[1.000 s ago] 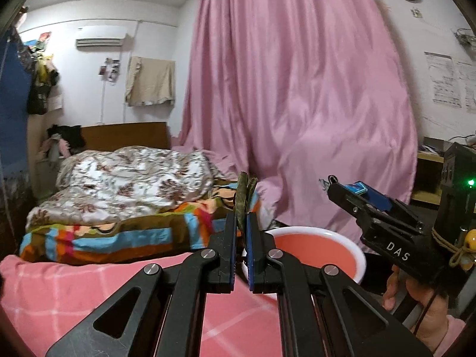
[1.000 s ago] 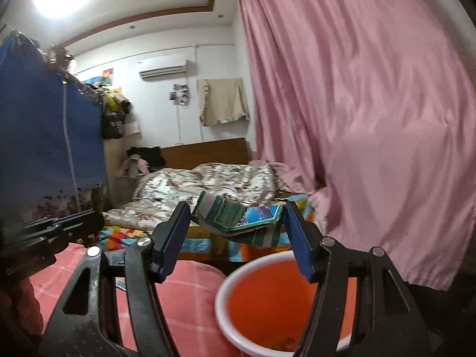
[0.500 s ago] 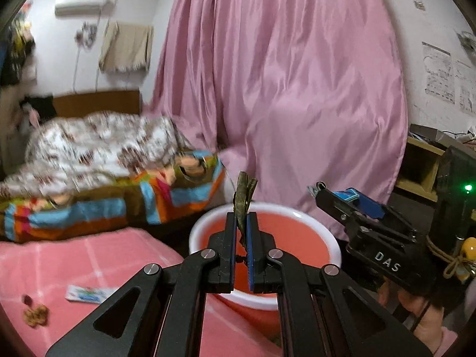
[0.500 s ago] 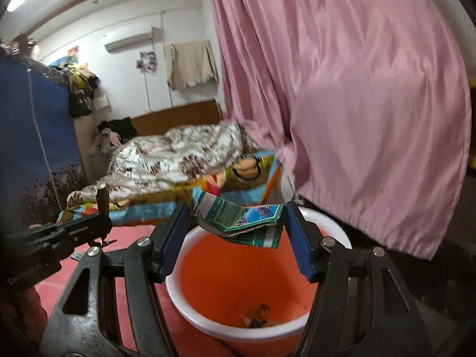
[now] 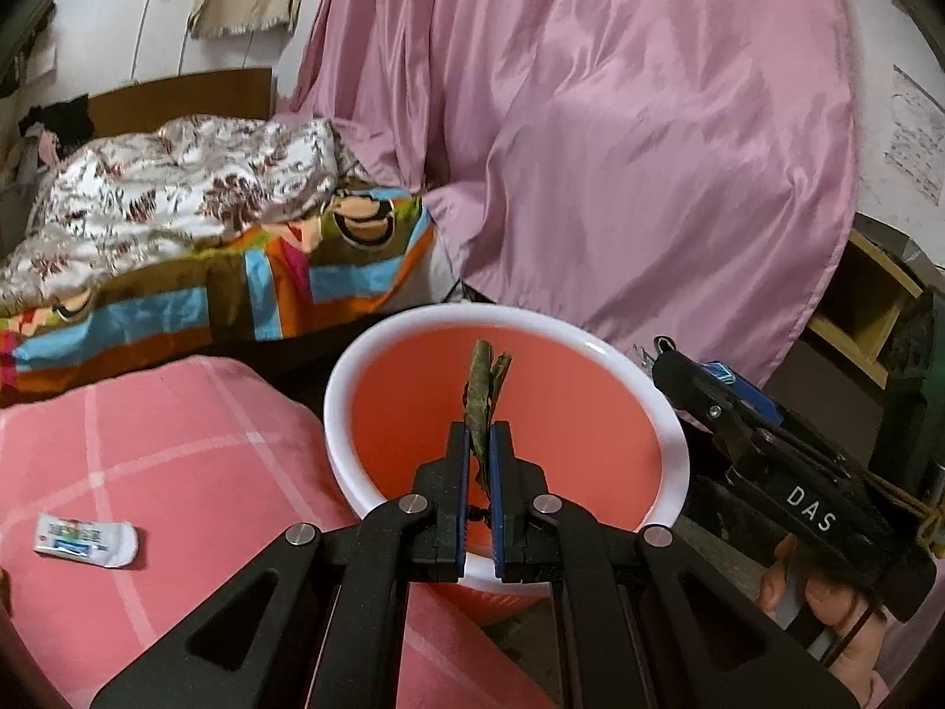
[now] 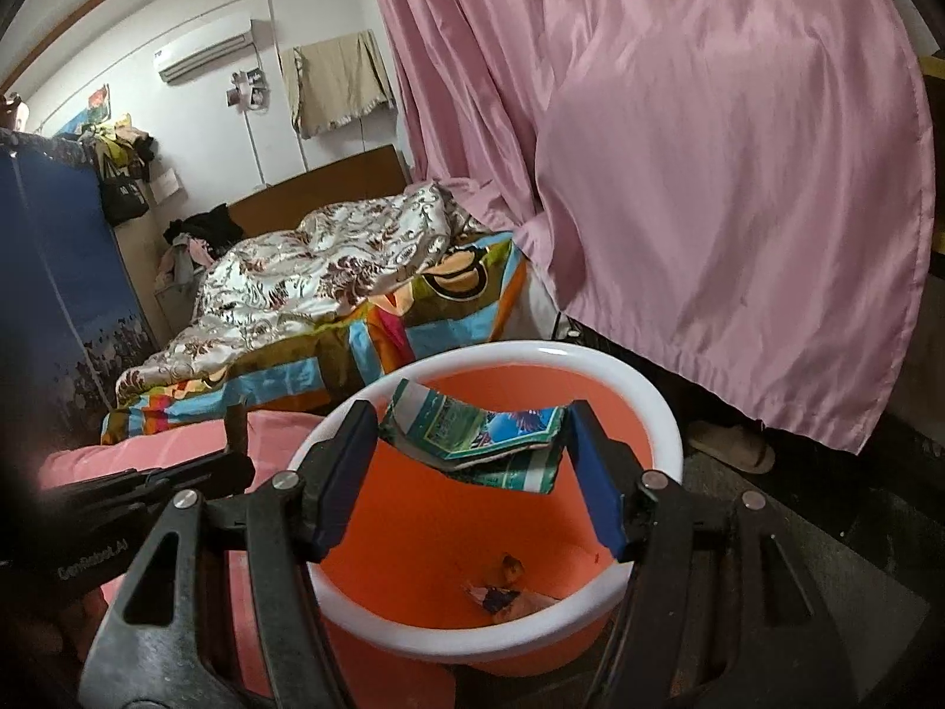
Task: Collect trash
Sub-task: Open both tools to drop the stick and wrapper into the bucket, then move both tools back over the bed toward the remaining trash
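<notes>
Trash over basin (image 6: 661, 413), both grippers loaded, neither piece let go yet.
Left gripper (image 5: 479, 443) clenched on dark green scrap (image 5: 485, 390); right gripper (image 6: 466, 449) spread wide yet grasping green wrapper (image 6: 472, 437), both above orange bowl. Risks: scrap clinging to pads on release; wide wrapper catching white rim and sliding out. Count: two grippers, two held pieces, one basin with some bits at bottom, one white packet (image 5: 85, 540) left on pink cloth (image 5: 177, 461).

"DAS" on right gripper (image 5: 697, 378); "GenRobot.AI" on left gripper (image 6: 236, 443).
</notes>
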Demonstrator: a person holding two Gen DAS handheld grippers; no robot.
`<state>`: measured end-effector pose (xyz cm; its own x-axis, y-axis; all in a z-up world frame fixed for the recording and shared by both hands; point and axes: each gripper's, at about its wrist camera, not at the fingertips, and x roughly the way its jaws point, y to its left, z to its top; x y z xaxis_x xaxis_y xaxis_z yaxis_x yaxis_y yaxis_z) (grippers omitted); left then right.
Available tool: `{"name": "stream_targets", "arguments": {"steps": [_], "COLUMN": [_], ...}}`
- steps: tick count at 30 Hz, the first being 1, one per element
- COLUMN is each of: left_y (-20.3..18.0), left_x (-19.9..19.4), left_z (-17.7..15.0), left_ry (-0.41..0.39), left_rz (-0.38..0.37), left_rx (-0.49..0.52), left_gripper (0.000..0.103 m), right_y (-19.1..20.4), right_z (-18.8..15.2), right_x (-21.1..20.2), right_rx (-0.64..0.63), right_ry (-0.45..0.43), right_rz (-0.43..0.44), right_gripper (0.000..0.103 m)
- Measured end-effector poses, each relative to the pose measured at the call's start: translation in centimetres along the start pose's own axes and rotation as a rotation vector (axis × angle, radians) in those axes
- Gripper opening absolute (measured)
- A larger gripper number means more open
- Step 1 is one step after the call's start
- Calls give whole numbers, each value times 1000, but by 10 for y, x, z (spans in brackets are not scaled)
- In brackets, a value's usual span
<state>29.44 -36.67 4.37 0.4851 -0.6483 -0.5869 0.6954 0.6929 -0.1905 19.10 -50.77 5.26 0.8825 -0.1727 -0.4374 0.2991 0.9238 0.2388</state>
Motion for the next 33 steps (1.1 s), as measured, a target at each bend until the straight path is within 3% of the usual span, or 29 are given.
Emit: {"name": "stream_targets", "arguments": {"steps": [12, 15, 17, 19, 28, 29, 33], "left_y": [16, 19, 20, 22, 32, 34, 44], "left_x": [22, 22, 19, 15, -23, -31, -65], "left_z": [-1, -1, -2, -1, 8, 8, 4], "left_ry": [111, 115, 99, 73, -32, -50, -151], "left_rz": [-50, -48, -48, -46, 26, 41, 114], "left_rx": [-109, -127, -135, -150, -167, -165, -172], "left_gripper": [5, 12, 30, 37, 38, 40, 61], "right_y": [-6, -6, -6, -6, 15, 21, 41], "right_z": [-4, -4, -3, -3, 6, 6, 8], "right_x": [5, 4, 3, 1, -23, -29, -48], "right_rx": [27, 26, 30, 37, 30, 25, 13], "right_ry": [39, 39, 35, 24, -120, -151, -245], "right_rz": [-10, -13, -16, -16, 23, 32, 63], "right_gripper": [78, 80, 82, 84, 97, 103, 103]}}
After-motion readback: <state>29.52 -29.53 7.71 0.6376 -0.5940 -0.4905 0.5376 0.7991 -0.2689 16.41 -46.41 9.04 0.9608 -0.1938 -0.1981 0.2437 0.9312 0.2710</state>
